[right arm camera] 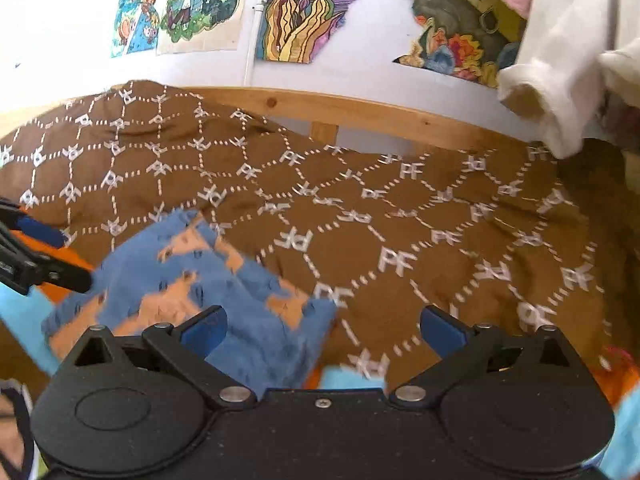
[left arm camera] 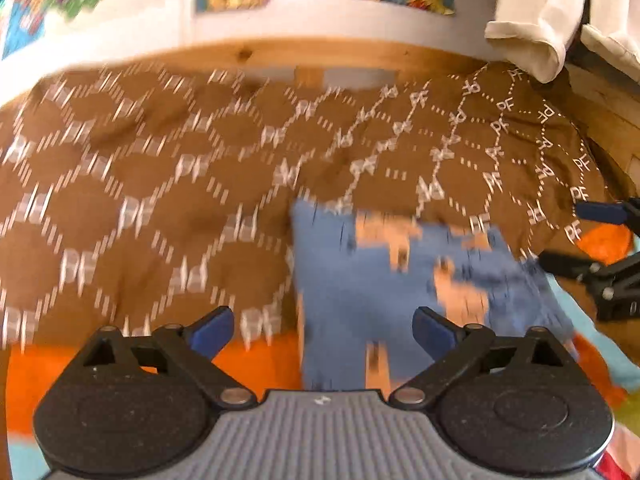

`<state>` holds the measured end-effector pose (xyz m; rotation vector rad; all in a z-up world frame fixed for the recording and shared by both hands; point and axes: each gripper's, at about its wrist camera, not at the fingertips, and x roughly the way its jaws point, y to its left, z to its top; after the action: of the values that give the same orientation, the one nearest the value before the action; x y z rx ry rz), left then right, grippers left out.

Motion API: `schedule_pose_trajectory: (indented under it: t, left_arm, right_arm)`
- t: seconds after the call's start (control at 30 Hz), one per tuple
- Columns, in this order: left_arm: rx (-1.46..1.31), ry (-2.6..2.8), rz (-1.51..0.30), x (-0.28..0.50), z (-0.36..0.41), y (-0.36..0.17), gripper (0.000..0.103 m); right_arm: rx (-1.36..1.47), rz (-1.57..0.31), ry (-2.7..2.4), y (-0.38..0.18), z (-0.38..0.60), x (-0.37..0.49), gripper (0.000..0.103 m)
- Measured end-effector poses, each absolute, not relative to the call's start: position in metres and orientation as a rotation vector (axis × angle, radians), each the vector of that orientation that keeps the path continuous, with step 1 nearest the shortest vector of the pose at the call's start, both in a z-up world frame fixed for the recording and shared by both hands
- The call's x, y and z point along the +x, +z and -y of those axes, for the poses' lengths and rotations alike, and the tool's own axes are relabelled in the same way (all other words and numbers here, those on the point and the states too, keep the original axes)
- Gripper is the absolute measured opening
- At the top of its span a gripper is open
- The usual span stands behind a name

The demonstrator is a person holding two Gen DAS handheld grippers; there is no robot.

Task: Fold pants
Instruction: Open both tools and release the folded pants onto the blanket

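Note:
The pants (left arm camera: pixel 360 280) are blue fleece with orange animal shapes, lying folded into a compact rectangle on the brown patterned bedspread (left arm camera: pixel 160 184). In the left wrist view my left gripper (left arm camera: pixel 323 332) is open and empty just in front of the pants. The right gripper (left arm camera: pixel 600 240) shows at the right edge beside them. In the right wrist view the pants (right arm camera: pixel 208 292) lie low left, and my right gripper (right arm camera: pixel 323 332) is open and empty over their right corner. The left gripper (right arm camera: pixel 36 248) shows at the left edge.
A wooden bed rail (right arm camera: pixel 360 112) runs along the back under a wall with colourful posters (right arm camera: pixel 312 12). A cream garment (right arm camera: pixel 560 80) hangs at the upper right. Orange and light blue bedding (left arm camera: pixel 48 376) lies at the near edge.

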<state>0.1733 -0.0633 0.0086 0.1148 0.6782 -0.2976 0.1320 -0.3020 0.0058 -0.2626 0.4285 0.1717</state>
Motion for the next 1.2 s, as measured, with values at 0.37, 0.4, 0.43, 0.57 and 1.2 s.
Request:
schedule_pose_trajectory:
  t: [0.37,0.4,0.43,0.57,1.2]
  left_arm:
    - [0.170,-0.293,-0.711,0.252,0.083,-0.038,0.103]
    - [0.139,-0.299,-0.715,0.252,0.078,-0.037,0.103]
    - [0.117,-0.300,-0.710,0.250,0.074,-0.035,0.103]
    - [0.065,-0.287,-0.691,0.236,0.058,-0.021,0.103]
    - [0.031,-0.248,-0.894,0.150,0.029,-0.027,0.103]
  right_arm:
    - [-0.357,-0.602,0.230,-0.035,0.292,0.210,0.102]
    - [-0.317,-0.613,0.233,-0.033,0.300,0.213,0.102]
    - [-0.279,-0.613,0.238,-0.031,0.306,0.213,0.102]
    - [-0.156,-0.600,0.215,-0.015,0.322,0.202,0.102]
    - [-0.141,-0.639,0.146,-0.027,0.293,0.116,0.102]
